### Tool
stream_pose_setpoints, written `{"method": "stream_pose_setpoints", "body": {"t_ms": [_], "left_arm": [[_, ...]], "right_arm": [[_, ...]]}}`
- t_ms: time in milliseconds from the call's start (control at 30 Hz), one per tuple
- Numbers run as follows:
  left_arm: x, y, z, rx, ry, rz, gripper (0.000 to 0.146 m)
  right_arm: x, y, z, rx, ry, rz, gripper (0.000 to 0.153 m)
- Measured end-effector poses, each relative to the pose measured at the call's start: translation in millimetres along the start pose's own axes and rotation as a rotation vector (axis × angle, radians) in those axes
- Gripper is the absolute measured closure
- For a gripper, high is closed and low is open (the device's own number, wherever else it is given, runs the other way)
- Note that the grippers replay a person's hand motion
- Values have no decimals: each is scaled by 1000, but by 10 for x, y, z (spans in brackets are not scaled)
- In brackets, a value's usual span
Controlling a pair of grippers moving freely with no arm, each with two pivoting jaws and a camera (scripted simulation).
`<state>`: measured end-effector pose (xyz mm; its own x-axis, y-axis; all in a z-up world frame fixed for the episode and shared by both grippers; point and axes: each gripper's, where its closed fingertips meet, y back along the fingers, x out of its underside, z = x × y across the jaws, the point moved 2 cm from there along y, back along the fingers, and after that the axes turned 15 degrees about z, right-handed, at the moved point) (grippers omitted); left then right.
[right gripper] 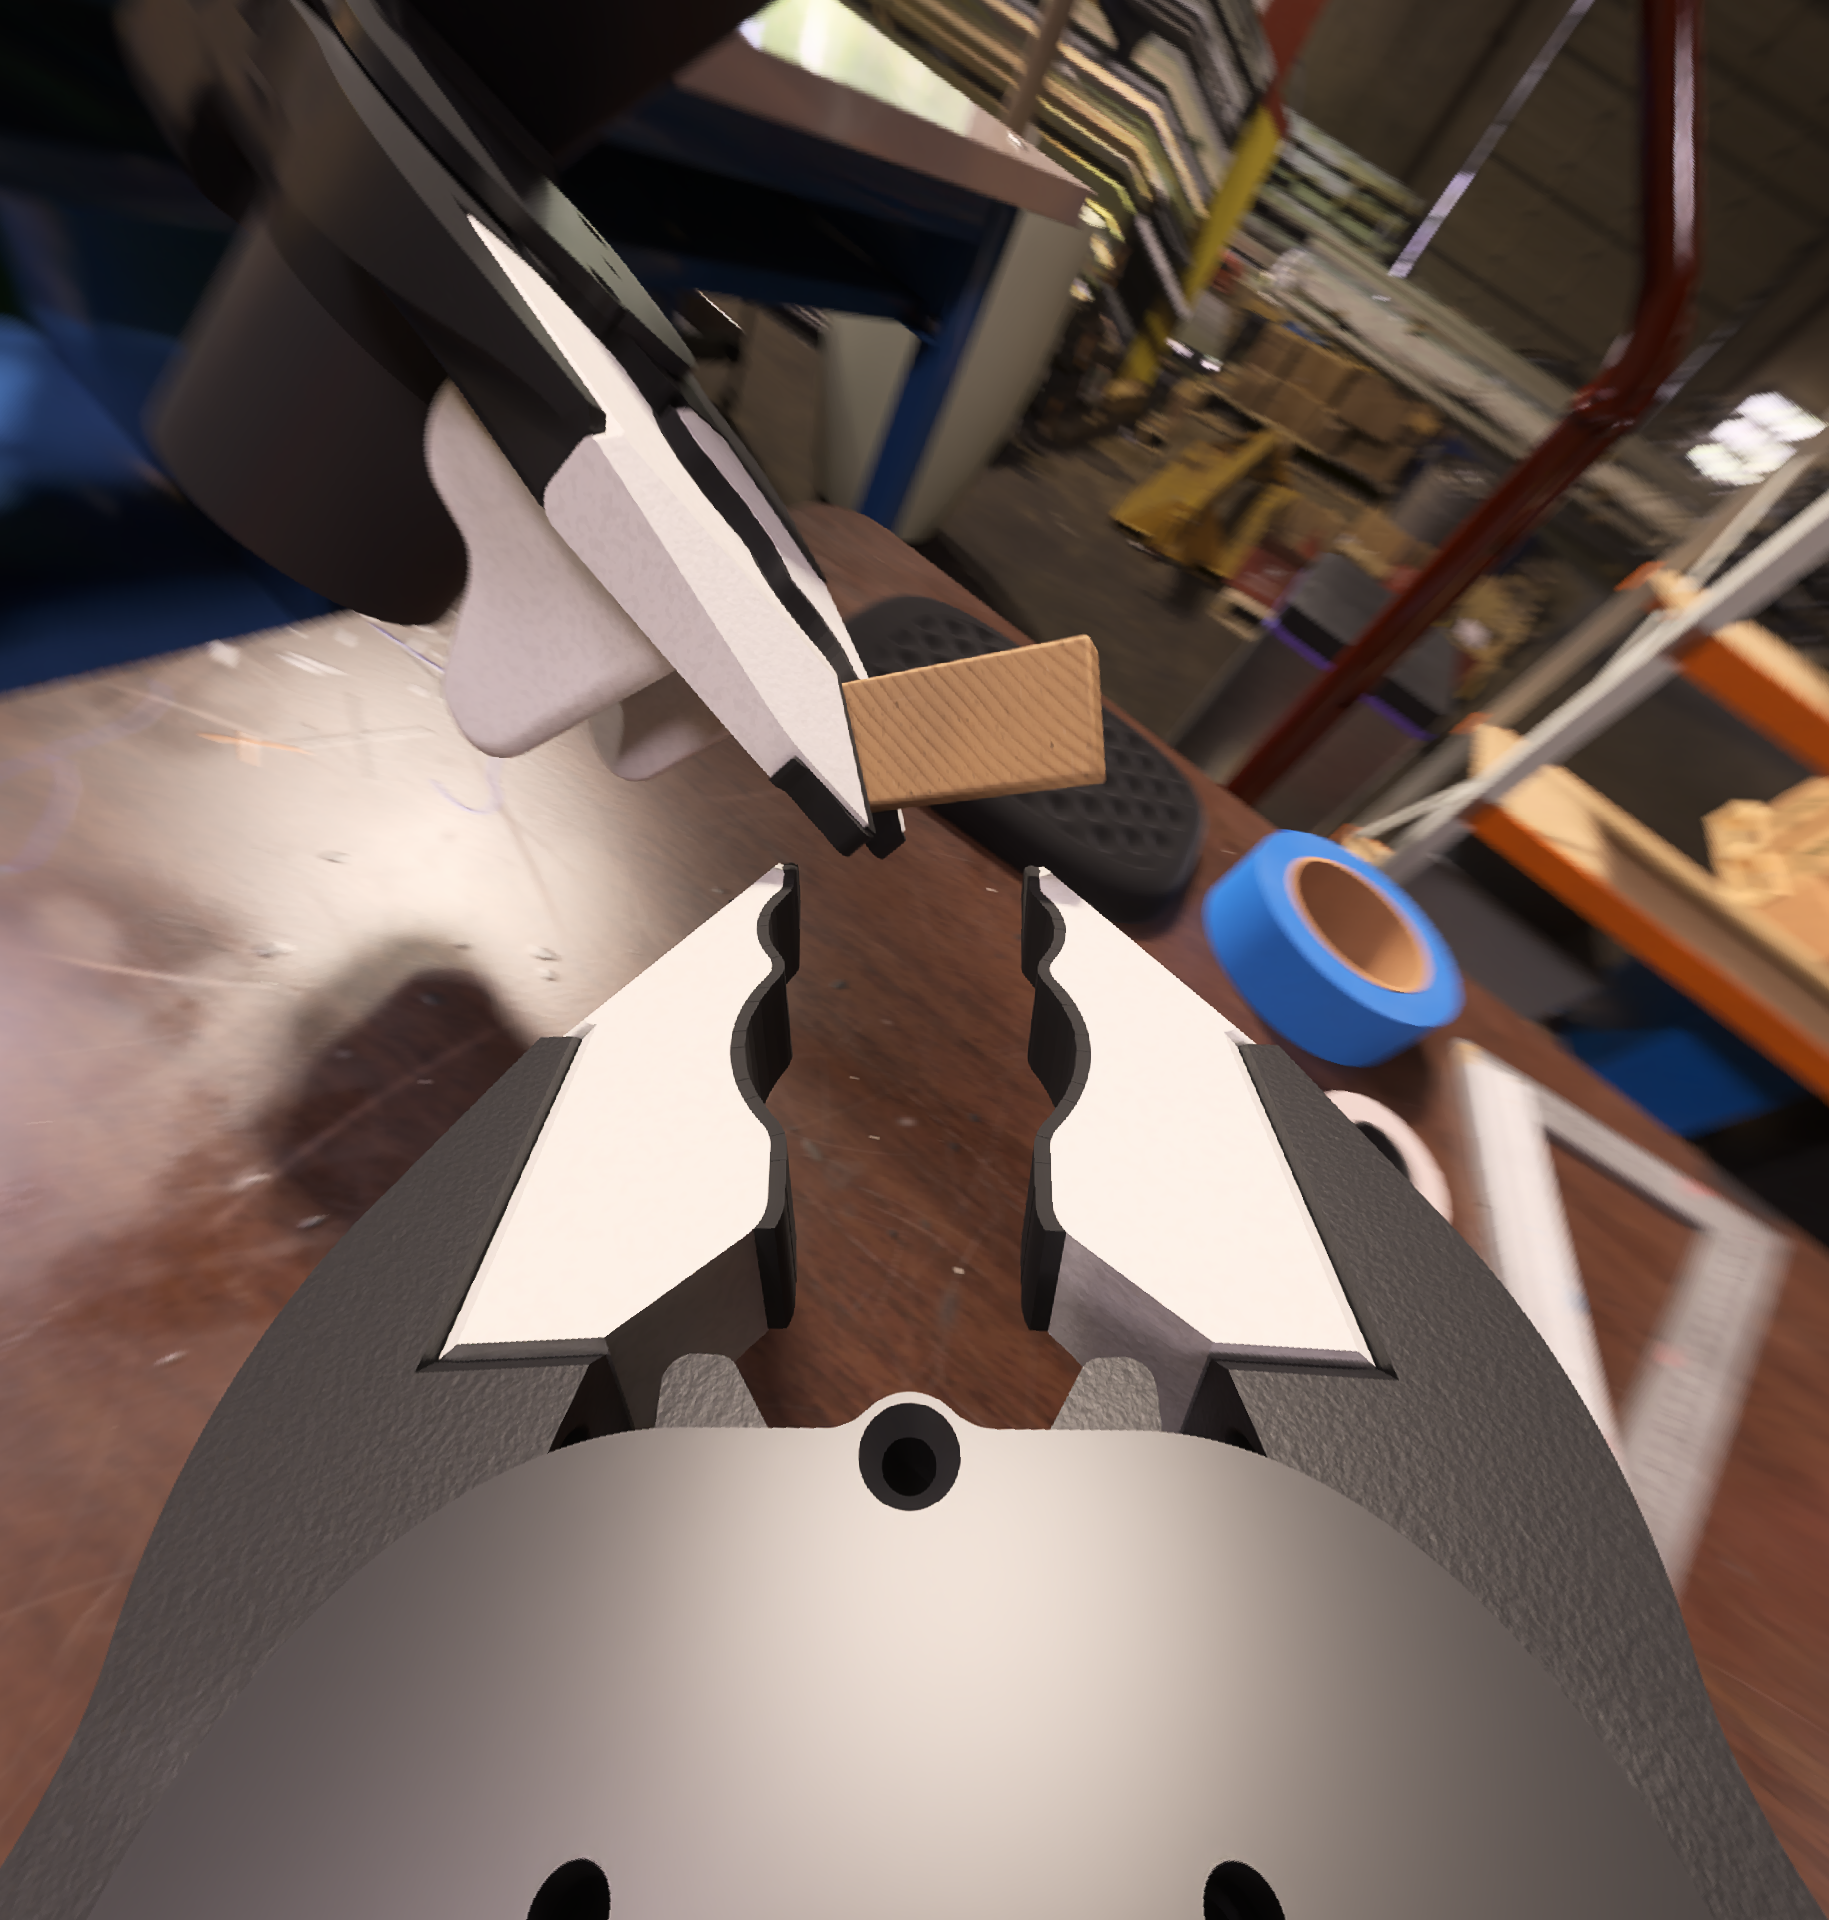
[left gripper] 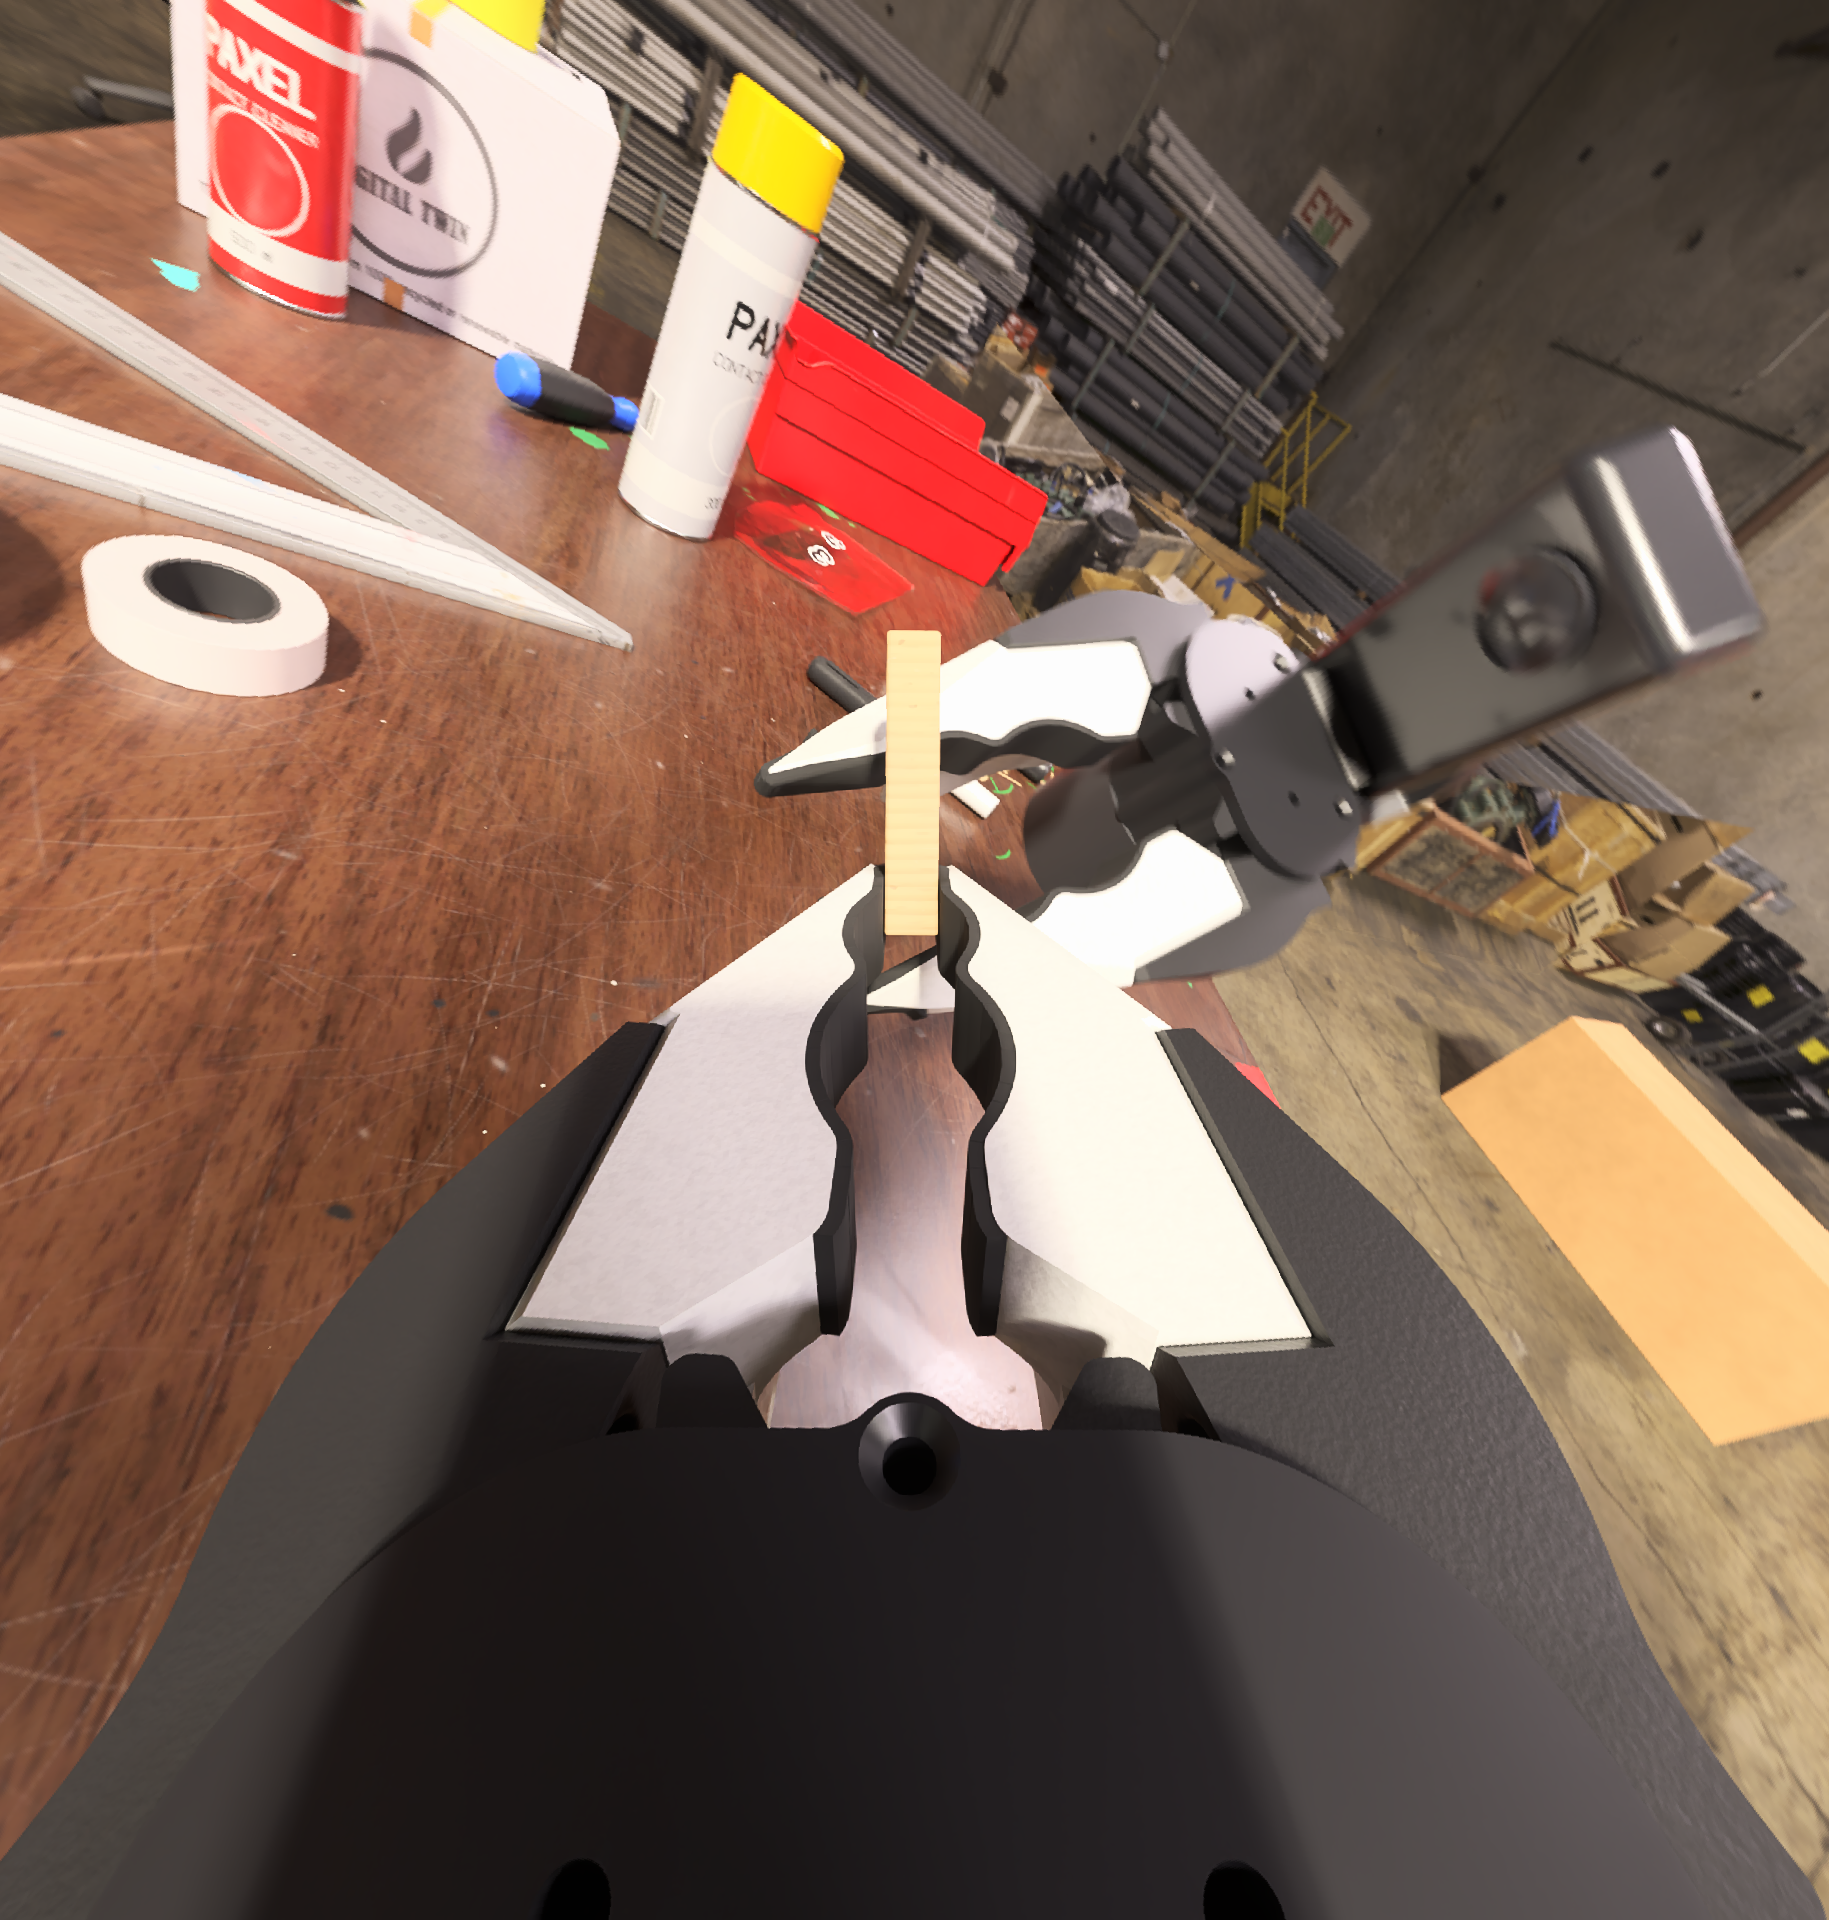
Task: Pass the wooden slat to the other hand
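Note:
The wooden slat [left gripper: 911,779] is a short pale strip. My left gripper [left gripper: 911,914] is shut on its near end and holds it above the brown table [left gripper: 370,935], with the rest pointing forward. In the right wrist view the left gripper [right gripper: 868,831] comes in from the upper left, and the slat [right gripper: 977,722] sticks out to the right of its tips. My right gripper [right gripper: 910,883] is open and empty, with its fingertips just short of and below the slat. In the left wrist view the right gripper [left gripper: 951,831] reaches in from the right, one finger [left gripper: 993,707] passing behind the slat.
On the table are a white tape roll [left gripper: 203,613], a steel square [left gripper: 266,488], a red can [left gripper: 281,156], a yellow-capped spray can [left gripper: 723,332], a screwdriver [left gripper: 567,395] and a red box [left gripper: 889,457]. A blue tape roll [right gripper: 1331,956] and black pad [right gripper: 1097,821] lie beyond the slat.

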<state>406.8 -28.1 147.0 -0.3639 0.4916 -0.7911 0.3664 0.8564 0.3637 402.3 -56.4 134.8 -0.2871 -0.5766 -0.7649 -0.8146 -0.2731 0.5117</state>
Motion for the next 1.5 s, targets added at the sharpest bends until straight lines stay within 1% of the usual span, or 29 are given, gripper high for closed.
{"method": "stream_pose_setpoints", "body": {"t_ms": [33, 100, 200, 233, 367, 400, 467, 533, 600, 667, 733, 800, 867, 900, 933, 1000, 1067, 1167, 1200, 1267, 1300, 1367, 1433, 1467, 1500], "left_arm": [[-6, 7, 9, -9, 8, -11, 138], [-17, 36, 21, -19, 19, -22, 138], [-19, 73, 47, -35, 25, -24, 138], [-18, 97, 55, -41, 27, -20, 138], [-49, 236, 11, -5, 17, -13, 138], [-74, 272, -6, 1, 10, -26, 138], [-103, 334, -34, -6, -11, -23, 138], [-130, 393, -45, 5, -10, -41, 138], [-115, 413, -54, 27, -5, -21, 138], [-119, 435, -47, 27, -8, -23, 138], [-108, 448, -55, 33, -19, 2, 138], [-129, 478, -56, 7, -38, -3, 138], [-130, 480, -86, 8, -64, 15, 138], [-119, 471, -81, -12, -79, 36, 138], [-91, 456, -82, -39, -100, 68, 138], [-57, 432, -88, -57, -140, 125, 138], [-46, 435, -79, -94, -159, 131, 138], [-37, 444, -94, -79, -177, 145, 138], [-21, 440, -72, -94, -178, 165, 138], [6, 436, -34, -129, -186, 186, 137], [8, 436, -37, -117, -184, 187, 138], [-6, 443, -37, -102, -178, 172, 137], [-18, 441, -5, -126, -186, 171, 137], [-22, 444, 22, -155, -189, 173, 136], [-8, 453, 45, -167, -193, 177, 128]], "right_arm": [[-16, -17, -8, 65, 31, 32, 110], [-55, -43, -26, 129, 66, 63, 113], [-84, -84, -34, 139, 77, 106, 116], [-104, -101, -26, 123, 75, 108, 116], [-251, -89, 5, -6, 72, 27, 115], [-282, -75, -7, -35, 58, 6, 112], [-289, -80, -24, -47, 85, 40, 97], [-323, -58, 15, -60, 141, 33, 95], [-383, 0, 55, -160, 123, 3, 102], [-467, 82, 3, -237, 46, -58, 107], [-517, 165, -46, -354, -12, -93, 110], [-543, 211, -66, -430, -16, -108, 111], [-577, 208, -84, -428, 28, -94, 112], [-617, 212, -91, -420, 36, -112, 116], [-654, 217, -90, -443, 28, -133, 122], [-688, 201, -87, -554, -15, -145, 127], [-664, 148, -84, -681, -63, -118, 129], [-631, 94, -26, -787, -68, -117, 134], [-619, 64, -14, -791, -59, -111, 139], [-595, 30, -1, -783, -38, -110, 139], [-593, 31, 1, -797, -41, -120, 139], [-597, 34, -7, -816, -65, -161, 140], [-583, 12, -32, -821, -99, -188, 141], [-579, 3, -58, -825, -135, -205, 142], [-579, 15, -97, -849, -177, -228, 144]]}}
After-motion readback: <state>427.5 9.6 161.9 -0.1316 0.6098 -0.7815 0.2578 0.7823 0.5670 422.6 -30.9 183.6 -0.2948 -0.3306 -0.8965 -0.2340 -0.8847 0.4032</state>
